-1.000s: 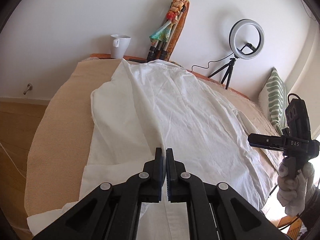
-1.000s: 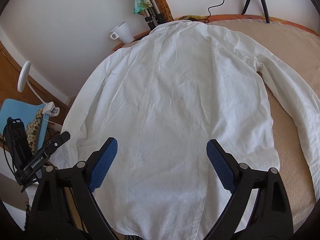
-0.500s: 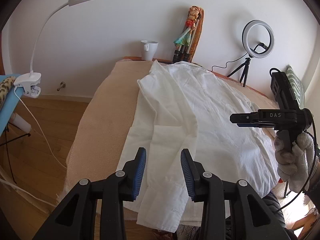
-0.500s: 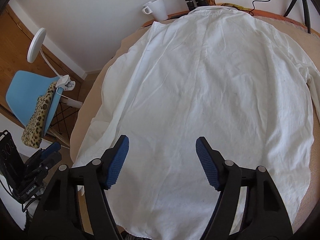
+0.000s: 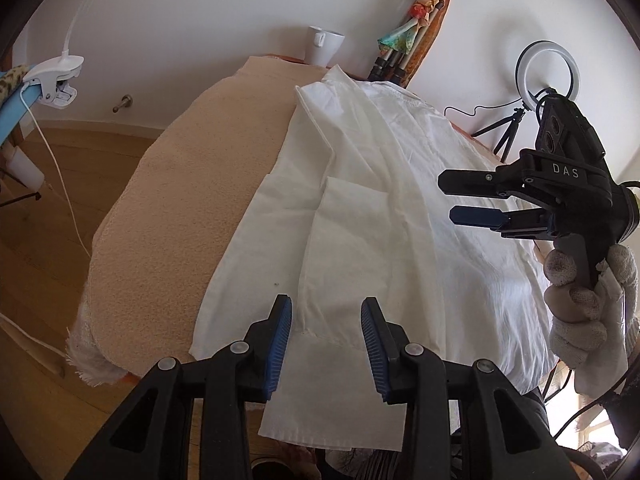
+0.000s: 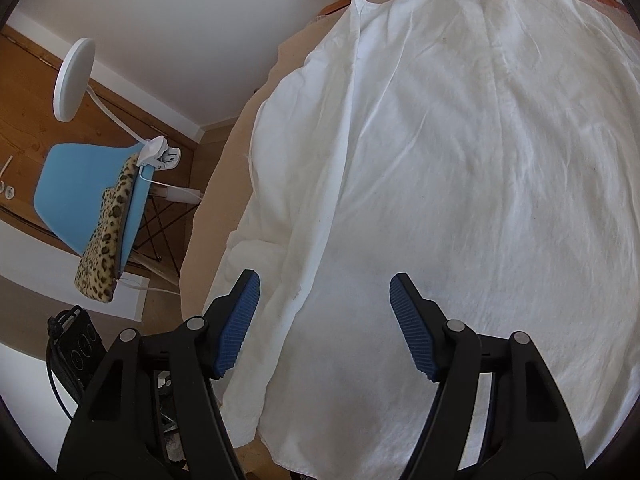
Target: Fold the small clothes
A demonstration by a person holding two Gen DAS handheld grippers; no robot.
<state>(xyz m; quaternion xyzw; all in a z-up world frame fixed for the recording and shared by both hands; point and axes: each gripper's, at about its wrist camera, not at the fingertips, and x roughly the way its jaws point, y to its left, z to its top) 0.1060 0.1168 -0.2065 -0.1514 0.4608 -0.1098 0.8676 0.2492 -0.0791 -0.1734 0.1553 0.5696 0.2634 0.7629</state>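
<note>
A white long-sleeved shirt [image 5: 392, 208] lies back up on a table covered with a beige towel [image 5: 192, 184]. Its left sleeve [image 5: 340, 280] is folded in along the body and its cuff hangs over the near edge. My left gripper [image 5: 326, 308] is open and empty, just above the sleeve near the table's front edge. My right gripper [image 6: 325, 280] is open and empty above the shirt [image 6: 460, 168], over its lower left part. It also shows in the left wrist view [image 5: 456, 196], held by a gloved hand at the right.
A white mug [image 5: 324, 45] and a bundle of tripod legs with a doll [image 5: 404, 36] stand at the table's far edge. A ring light [image 5: 547, 69] stands at the far right. A blue chair with a leopard cloth [image 6: 100, 208] and a clip lamp [image 6: 74, 80] stand left of the table.
My left gripper was shut on the sleeve one second ago; it has opened, let the sleeve go and pulled back toward the near edge. My right gripper has moved left over the shirt.
</note>
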